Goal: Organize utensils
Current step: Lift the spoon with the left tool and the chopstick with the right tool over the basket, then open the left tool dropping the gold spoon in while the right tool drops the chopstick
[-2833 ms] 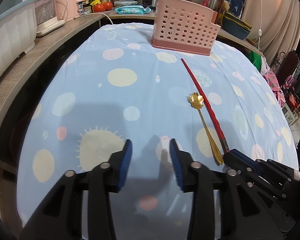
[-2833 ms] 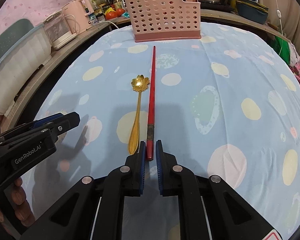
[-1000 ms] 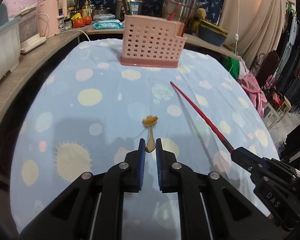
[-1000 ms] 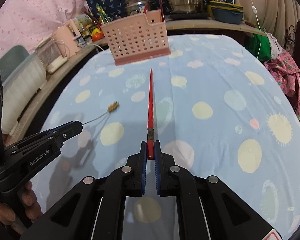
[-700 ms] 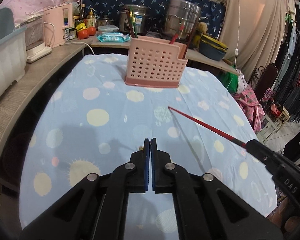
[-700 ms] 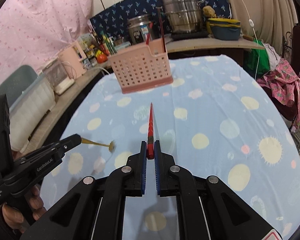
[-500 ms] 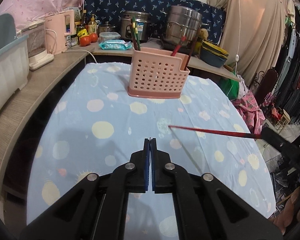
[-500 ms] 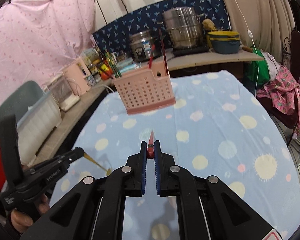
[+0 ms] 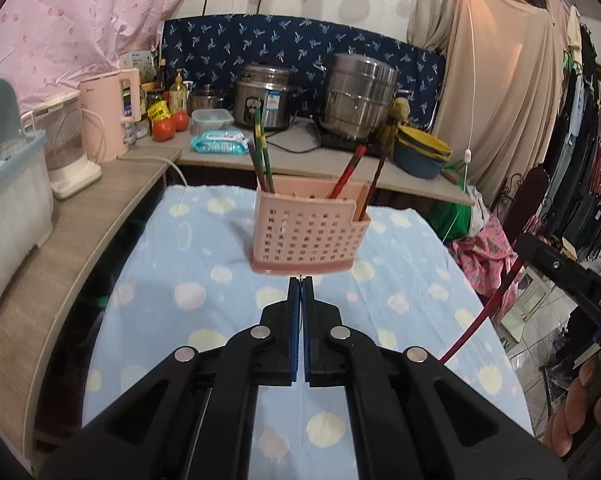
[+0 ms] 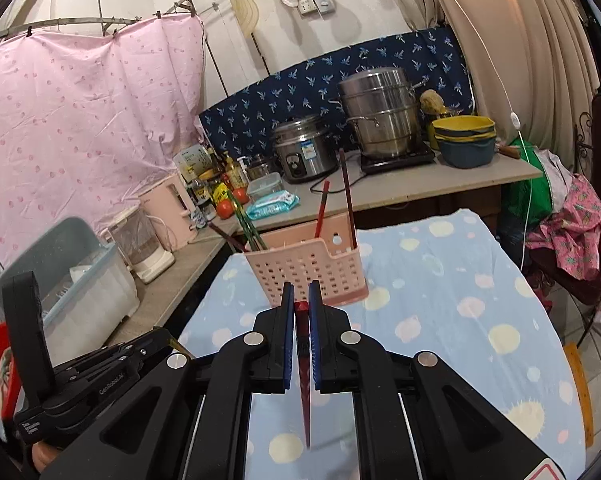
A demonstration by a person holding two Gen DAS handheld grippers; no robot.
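Red chopstick and gold spoon held above the table, pink holder ahead.

The red chopstick (image 10: 303, 364) is clamped by its thick end between the right gripper (image 10: 301, 298) fingers, and its thin tip hangs down below them. Only a thin metal edge of the gold spoon (image 9: 301, 277) shows at the tips of the left gripper (image 9: 300, 280). The pink perforated holder (image 9: 306, 232) stands upright just beyond both grippers, with several chopsticks leaning inside it.
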